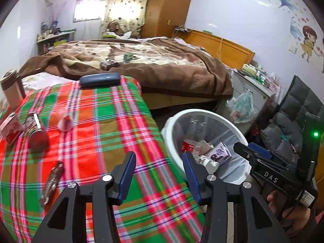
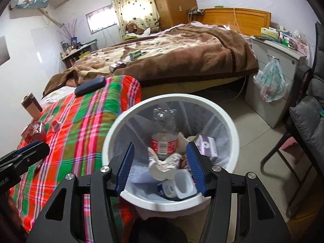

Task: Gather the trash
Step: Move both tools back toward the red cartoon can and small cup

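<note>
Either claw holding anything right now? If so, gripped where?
Nothing held. Left claw is open and empty above the plaid cloth; right claw is open and empty over the white trash bin.

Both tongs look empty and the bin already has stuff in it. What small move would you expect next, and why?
Probably the left tongs reach forward-left over the plaid cloth toward the red cylindrical can lying on its side. Both they and the right tongs are open and hold nothing, the right above the white round bin, where a clear plastic bottle already lies.
</note>
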